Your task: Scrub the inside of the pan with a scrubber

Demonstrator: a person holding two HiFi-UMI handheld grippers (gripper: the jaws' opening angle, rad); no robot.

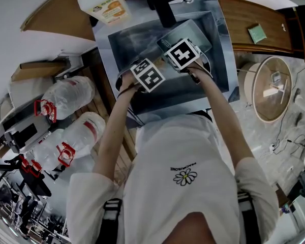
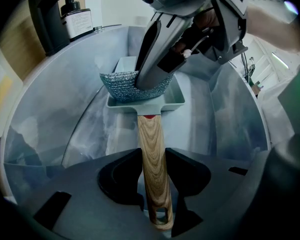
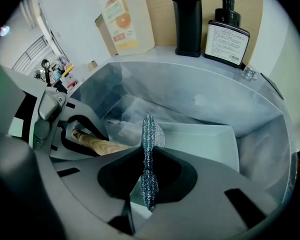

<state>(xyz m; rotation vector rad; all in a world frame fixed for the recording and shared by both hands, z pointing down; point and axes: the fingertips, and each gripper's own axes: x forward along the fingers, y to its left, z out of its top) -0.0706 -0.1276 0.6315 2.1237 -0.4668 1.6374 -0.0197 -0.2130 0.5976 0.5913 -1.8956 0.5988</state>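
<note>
Clenched on the wooden handle (image 2: 151, 144) near its free end, the fingers (image 2: 121, 176) of the left gripper (image 2: 152, 174) are seen with their pads pressed to both sides of the wood. The right gripper (image 3: 147, 169) is closed on the scrubber (image 3: 149, 144), a thin pad of silvery mesh held edge-on between its fingers (image 3: 121, 179).

Everything is kept inside the grey sink (image 2: 65, 109). The pan (image 2: 172, 98), a pale square one, is held out over the middle of the basin; whether its base rests on the sink floor cannot be told. The scrubber is lodged in the pan at the wall nearest the handle and appears to be pressed against the inside there.

Two failures are judged likely. Because the handle is gripped far from the pan body, a hard push of the scrubber could lever the pan round in the fingers or tip it. Because the mesh is pinched only along a narrow strip, it could be folded or dragged out of the right gripper by friction, and the pan would then be scraped by bare fingers.

The pan's long axis is set along its handle: the handle points back toward the left gripper, the body away from it, and the open side faces up toward the right gripper.
</note>
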